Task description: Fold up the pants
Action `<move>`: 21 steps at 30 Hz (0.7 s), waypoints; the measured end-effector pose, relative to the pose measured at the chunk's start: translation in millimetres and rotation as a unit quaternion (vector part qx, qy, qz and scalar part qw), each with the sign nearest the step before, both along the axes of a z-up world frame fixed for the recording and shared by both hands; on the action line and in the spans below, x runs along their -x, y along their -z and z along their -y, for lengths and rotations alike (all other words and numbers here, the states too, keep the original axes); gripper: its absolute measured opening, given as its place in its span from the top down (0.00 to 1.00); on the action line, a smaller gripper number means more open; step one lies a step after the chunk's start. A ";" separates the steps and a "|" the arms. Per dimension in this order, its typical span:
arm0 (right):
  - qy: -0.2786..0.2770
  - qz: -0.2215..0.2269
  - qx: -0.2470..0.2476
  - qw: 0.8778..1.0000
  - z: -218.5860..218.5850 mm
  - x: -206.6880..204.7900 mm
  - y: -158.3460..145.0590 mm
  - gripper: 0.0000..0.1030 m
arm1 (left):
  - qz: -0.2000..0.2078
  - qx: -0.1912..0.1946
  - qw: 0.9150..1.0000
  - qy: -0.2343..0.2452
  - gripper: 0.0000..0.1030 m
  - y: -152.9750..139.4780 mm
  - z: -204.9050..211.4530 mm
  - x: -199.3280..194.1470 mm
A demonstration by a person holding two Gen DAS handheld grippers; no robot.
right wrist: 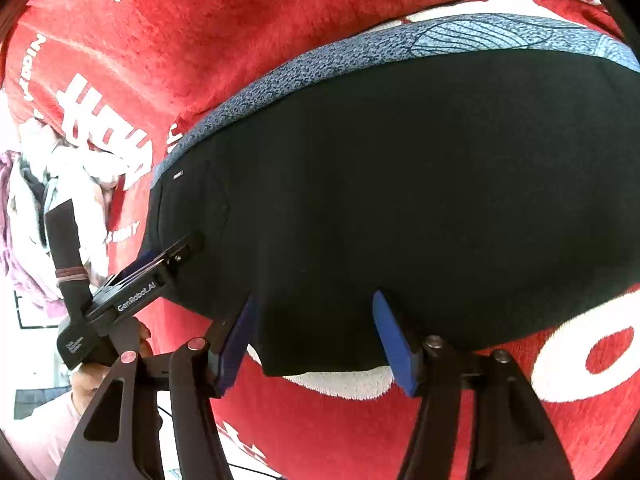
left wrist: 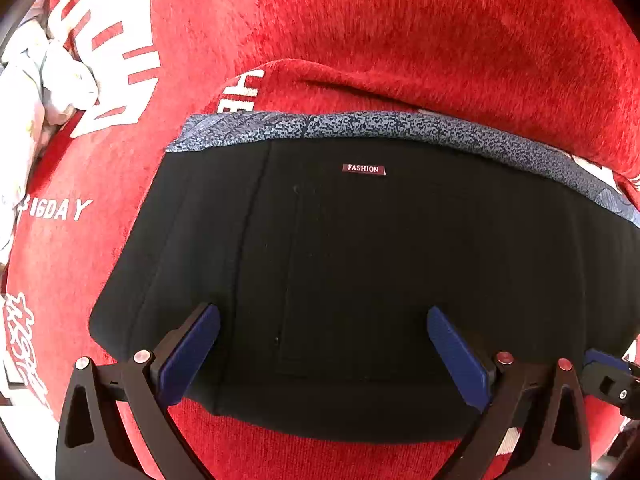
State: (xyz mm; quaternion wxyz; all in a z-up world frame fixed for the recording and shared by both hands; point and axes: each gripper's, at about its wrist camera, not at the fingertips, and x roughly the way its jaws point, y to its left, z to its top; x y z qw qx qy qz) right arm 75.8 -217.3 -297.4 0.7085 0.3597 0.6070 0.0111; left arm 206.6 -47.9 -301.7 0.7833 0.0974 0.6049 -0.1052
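The black pants [left wrist: 360, 264] lie folded flat on a red blanket [left wrist: 400, 32], with a blue-grey patterned band [left wrist: 400, 126] along their far edge and a small "FASHION" label [left wrist: 363, 169]. My left gripper [left wrist: 322, 310] stands open over the pants' near part, its blue pads wide apart with nothing pinched between them. In the right wrist view the pants [right wrist: 420, 180] fill the middle. My right gripper [right wrist: 316, 298] is open at their near edge, with black cloth lying under the gap. The left gripper [right wrist: 160, 264] shows at the pants' left end.
The red blanket [right wrist: 240, 20] carries white lettering and covers the whole surface. A heap of pale clothes [left wrist: 36, 92] lies at the left edge, seen also as a pale and pink pile [right wrist: 32, 220]. A person's hand [right wrist: 92, 380] in a pink sleeve holds the left gripper.
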 end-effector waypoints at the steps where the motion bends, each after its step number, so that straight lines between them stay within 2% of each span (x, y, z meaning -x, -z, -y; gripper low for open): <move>1: 0.004 -0.002 0.002 1.000 0.7 -0.2 -0.1 0.38 | -0.006 -0.003 1.000 0.000 0.00 0.2 0.9 -1.5; 8: 0.008 -0.013 -0.002 1.000 -0.1 -4.7 -0.8 0.29 | -0.016 -0.011 1.000 -0.004 0.00 1.1 3.0 -3.8; 16: 0.002 -0.020 0.004 1.000 -1.6 -6.2 -3.0 0.29 | -0.012 -0.004 1.000 -0.001 0.00 1.2 0.9 -2.2; 21: -0.019 -0.051 -0.013 0.998 4.4 -12.6 -7.2 0.29 | -0.014 -0.002 1.000 0.003 0.00 -3.8 -3.1 -1.0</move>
